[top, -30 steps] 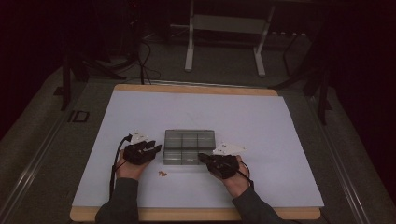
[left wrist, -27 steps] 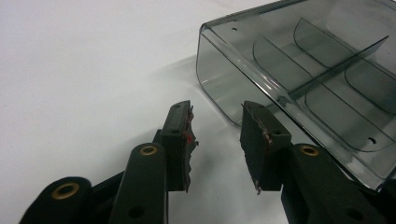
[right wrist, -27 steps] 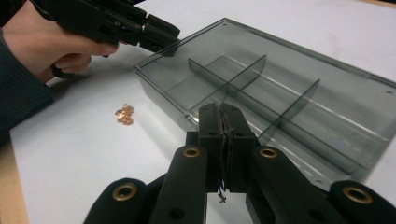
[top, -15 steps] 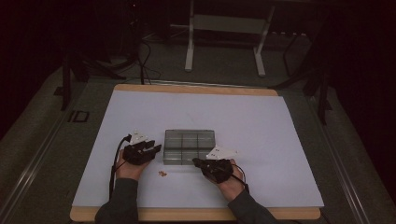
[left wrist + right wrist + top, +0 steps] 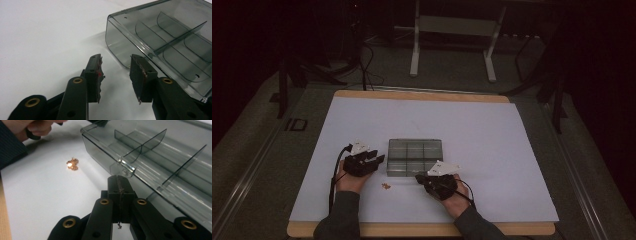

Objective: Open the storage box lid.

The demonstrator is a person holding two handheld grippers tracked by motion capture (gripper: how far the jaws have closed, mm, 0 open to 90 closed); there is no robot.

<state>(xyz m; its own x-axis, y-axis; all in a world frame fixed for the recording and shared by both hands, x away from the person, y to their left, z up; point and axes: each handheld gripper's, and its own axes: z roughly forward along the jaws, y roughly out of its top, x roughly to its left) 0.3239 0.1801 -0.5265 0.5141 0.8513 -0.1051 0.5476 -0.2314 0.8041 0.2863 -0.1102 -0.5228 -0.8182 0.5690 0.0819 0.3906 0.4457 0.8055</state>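
From the high view, I have one smoky clear organizer box [image 5: 414,157] in the middle of the white tabletop [image 5: 492,135], divided into six compartments, all looking empty. My left gripper [image 5: 379,159] sits just beside its left end, my right gripper [image 5: 418,177] at its near right corner. One small coppery cluster [image 5: 385,186], a tangle of tiny metal bits or a fine chain, lies on the sheet between my hands, just in front of the box.

In the left gripper view, my jaws have just been opening and now stand well apart with nothing between them, pads [image 5: 96,75] bare, aimed at the box's rounded corner [image 5: 117,50] and near it without touching.

In the right gripper view, my jaws are pressed fully together on nothing, tips just under the box's near wall by a small clear round latch [image 5: 126,168]. The coppery cluster [image 5: 72,164] lies well off to the left, and my other hand [image 5: 37,127] shows beyond it.

I judge the box to be light, stiff plastic with slick walls; it would skate if nudged, so I would pinch a wall at the rim. The cluster looks tiny, limp and easy to scatter; I'd take it with the very tips, straight down over its middle.
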